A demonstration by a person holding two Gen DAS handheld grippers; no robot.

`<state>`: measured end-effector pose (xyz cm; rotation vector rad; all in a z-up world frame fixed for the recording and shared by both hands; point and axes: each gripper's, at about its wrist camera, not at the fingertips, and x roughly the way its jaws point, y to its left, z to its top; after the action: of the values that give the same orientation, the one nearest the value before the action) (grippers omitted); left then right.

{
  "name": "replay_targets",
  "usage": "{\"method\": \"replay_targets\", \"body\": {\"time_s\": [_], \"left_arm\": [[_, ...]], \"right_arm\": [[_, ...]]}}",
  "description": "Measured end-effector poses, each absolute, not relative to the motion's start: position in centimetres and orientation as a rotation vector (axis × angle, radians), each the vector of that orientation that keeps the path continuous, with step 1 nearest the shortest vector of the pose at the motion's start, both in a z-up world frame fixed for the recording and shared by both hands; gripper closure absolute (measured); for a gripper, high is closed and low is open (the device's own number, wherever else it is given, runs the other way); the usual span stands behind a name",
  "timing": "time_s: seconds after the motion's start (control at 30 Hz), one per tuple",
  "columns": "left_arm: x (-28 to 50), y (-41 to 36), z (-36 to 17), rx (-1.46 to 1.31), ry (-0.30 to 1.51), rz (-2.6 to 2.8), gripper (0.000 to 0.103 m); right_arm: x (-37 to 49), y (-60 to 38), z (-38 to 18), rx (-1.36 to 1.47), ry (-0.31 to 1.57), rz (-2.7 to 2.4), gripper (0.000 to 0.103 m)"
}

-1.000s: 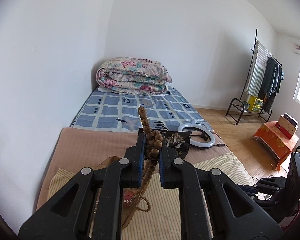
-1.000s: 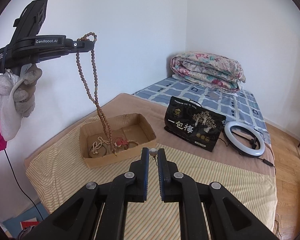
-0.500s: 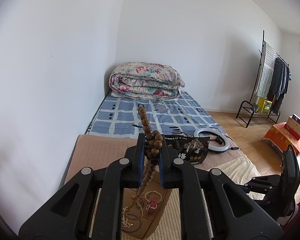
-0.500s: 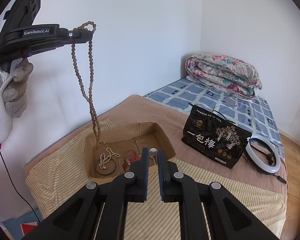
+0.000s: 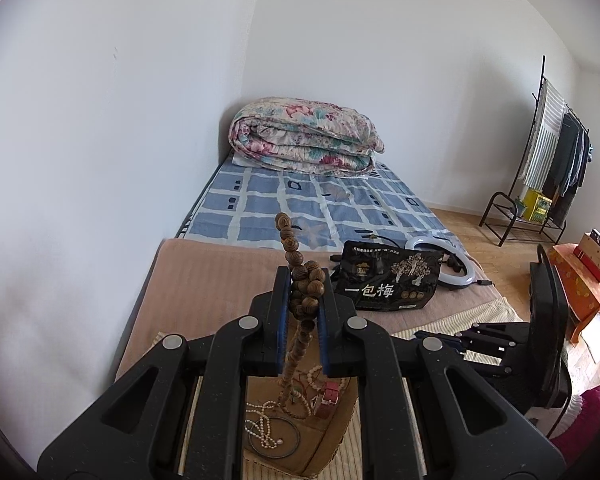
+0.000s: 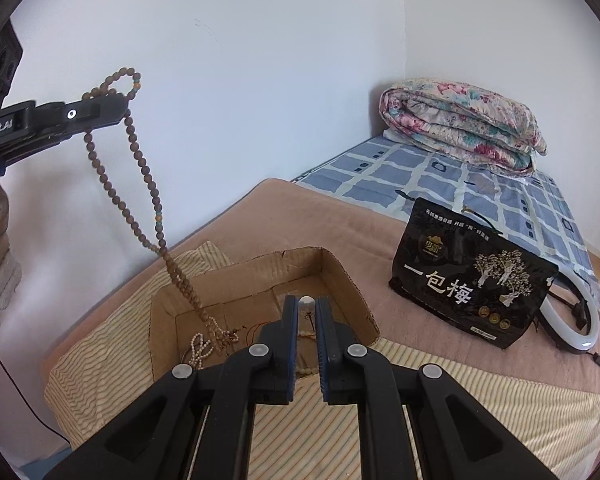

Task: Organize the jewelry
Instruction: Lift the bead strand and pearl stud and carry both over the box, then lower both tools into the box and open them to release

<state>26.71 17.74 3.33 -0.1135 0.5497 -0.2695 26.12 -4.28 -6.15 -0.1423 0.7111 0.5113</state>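
Gripping a wooden bead necklace (image 6: 140,160), left gripper (image 5: 304,300) is dangling its tail into the cardboard box (image 6: 260,276); right gripper (image 6: 307,312) is pinching a pearl-topped chain (image 6: 307,302), jaws nearly closed.

Matt wooden beads (image 6: 146,168) with visible grain. Rough brown cardboard box (image 6: 352,296), edges torn. Glossy black plastic pouch (image 6: 472,276) at its three o'clock. Ribbed striped cloth (image 6: 460,392) beneath. Matt black grained-plastic grippers, left (image 5: 303,300) and right (image 6: 307,332).
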Motion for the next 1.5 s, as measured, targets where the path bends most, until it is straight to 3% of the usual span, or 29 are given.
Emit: {"method": "replay_targets", "body": {"time_s": [0.67,0.77,0.83,0.93,1.0,1.1,1.17,1.2,1.3,1.5], "left_arm": [[29.3,16.4,-7.1,-0.048,0.721,-0.235,0.093],[29.4,16.2,-7.9,-0.036,0.736,-0.225,0.093],[29.5,16.2,-8.4,-0.032,0.748,-0.227,0.093],[29.5,16.1,-8.8,-0.019,0.753,-0.217,0.093],[29.4,16.2,-9.1,-0.018,0.76,-0.211,0.093],[29.3,16.4,-9.2,-0.029,0.77,-0.207,0.077],[29.0,16.5,-9.0,-0.03,0.757,-0.196,0.057],[28.8,16.6,-8.9,-0.032,0.752,-0.193,0.055],[28.4,16.8,-8.7,-0.036,0.749,-0.188,0.055],[27.1,16.8,-7.4,-0.034,0.727,-0.181,0.054]], "right_arm": [[33.6,-2.3,-14.4,-0.079,0.826,0.483,0.095],[33.7,-2.0,-14.6,-0.083,0.824,0.482,0.081],[33.8,-1.8,-14.6,-0.085,0.823,0.482,0.08],[33.5,-1.8,-14.4,-0.092,0.812,0.473,0.067],[33.4,-1.8,-14.2,-0.096,0.806,0.467,0.053],[33.1,-2.0,-13.8,-0.1,0.79,0.451,0.041],[32.8,-2.1,-13.3,-0.103,0.78,0.443,0.034],[32.7,-2.2,-13.1,-0.106,0.775,0.44,0.03],[32.3,-2.3,-12.4,-0.114,0.761,0.429,0.024],[30.9,-3.0,-10.9,-0.109,0.74,0.425,0.022]]}}
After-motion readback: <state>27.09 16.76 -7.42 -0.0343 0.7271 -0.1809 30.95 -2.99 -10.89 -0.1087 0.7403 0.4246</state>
